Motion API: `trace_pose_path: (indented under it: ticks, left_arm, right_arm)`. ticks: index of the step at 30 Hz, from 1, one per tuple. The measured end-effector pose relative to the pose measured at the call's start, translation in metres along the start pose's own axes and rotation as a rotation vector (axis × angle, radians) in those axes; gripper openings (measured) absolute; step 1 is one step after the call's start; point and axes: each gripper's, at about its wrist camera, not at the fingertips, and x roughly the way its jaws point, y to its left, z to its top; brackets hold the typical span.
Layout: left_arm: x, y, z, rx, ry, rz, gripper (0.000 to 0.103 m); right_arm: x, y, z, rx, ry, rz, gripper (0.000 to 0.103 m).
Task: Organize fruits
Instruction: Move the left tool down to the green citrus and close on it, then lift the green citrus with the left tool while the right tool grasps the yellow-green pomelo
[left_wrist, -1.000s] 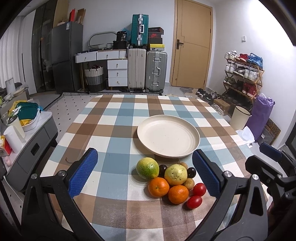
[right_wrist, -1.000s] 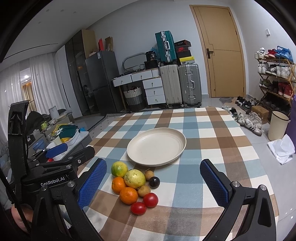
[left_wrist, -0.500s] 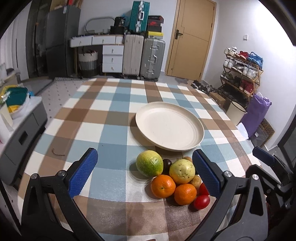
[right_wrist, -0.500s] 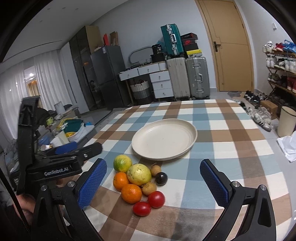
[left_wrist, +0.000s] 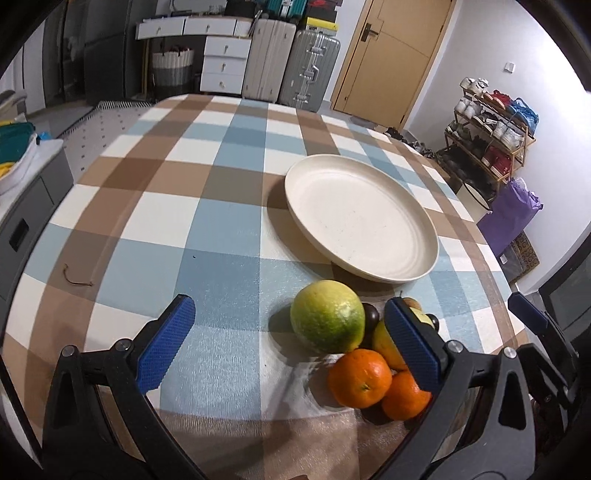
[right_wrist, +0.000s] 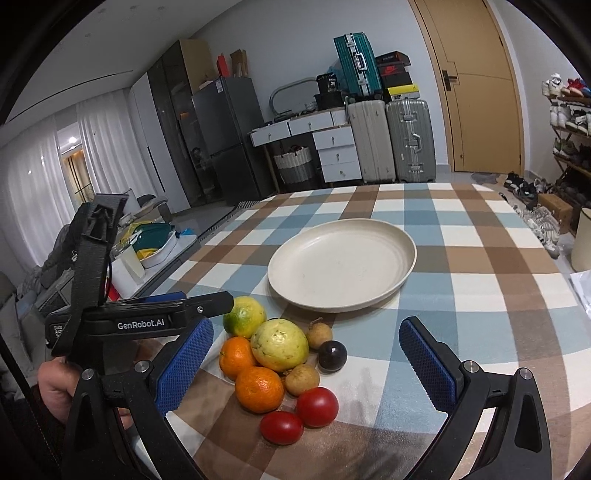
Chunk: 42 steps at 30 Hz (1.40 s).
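Note:
A pile of fruit lies on the checked tablecloth just in front of an empty cream plate (left_wrist: 360, 218) (right_wrist: 341, 264). In it are a green-yellow citrus (left_wrist: 327, 321) (right_wrist: 244, 316), a pale yellow guava (right_wrist: 279, 344), two oranges (left_wrist: 359, 377) (right_wrist: 259, 388), two red tomatoes (right_wrist: 317, 406), small brown fruits (right_wrist: 302, 379) and a dark round fruit (right_wrist: 332, 355). My left gripper (left_wrist: 291, 343) is open and low, with the green citrus between its blue pads. My right gripper (right_wrist: 306, 362) is open above the pile, holding nothing.
A small brown string (left_wrist: 75, 280) lies on the cloth at the left. Suitcases (right_wrist: 408, 142), white drawers and a fridge stand at the far wall, a shoe rack (left_wrist: 487, 136) at the right. A hand (right_wrist: 59, 384) holds the left gripper's handle.
My left gripper has dropped lower and closer to the fruit, so the green citrus now sits between its pads. My right gripper has moved slightly nearer the pile.

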Motion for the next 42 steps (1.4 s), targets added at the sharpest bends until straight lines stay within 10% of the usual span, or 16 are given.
trace_pose_path:
  ticks: [6,19,42]
  left_arm:
    - [0.025,0.004,0.006,-0.034,0.075,-0.087,0.100]
    - [0.049,0.008,0.006,-0.070,0.139,-0.263,0.047]
    - [0.018,0.035,0.002,-0.081,0.096,-0.243,0.047]
  right_arm:
    - [0.010,-0.004,0.002,0.006,0.010,0.012,0.103]
    - [0.021,-0.009,0.004,0.023,0.031,0.039,0.103]
    - [0.050,0.004,-0.001,0.059,0.156,0.145,0.103]
